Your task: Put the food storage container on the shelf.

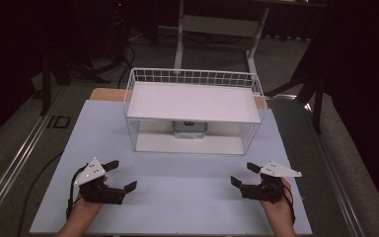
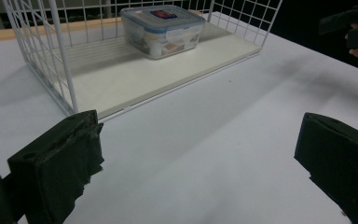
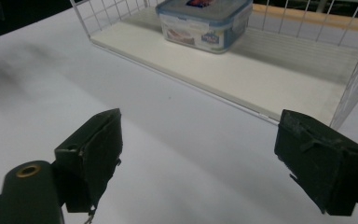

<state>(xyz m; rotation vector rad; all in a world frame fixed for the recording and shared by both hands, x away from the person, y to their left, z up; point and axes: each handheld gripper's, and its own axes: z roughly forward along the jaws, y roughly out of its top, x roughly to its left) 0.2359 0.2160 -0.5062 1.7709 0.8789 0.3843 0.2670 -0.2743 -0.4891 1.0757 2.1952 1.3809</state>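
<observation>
Clear lidded box (image 2: 162, 29) low in far wire rack (image 1: 194, 77); both hand-held grippers (image 1: 119, 175) (image 1: 243, 174) spread apart, empty.

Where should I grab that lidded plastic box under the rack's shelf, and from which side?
Probably across the two short side walls of the plastic box, just below the lid rim, coming in low through the open front of the wire rack. The shelf above blocks a top approach, and wire mesh closes the sides and back. Both the left tongs and right tongs are open.
</observation>
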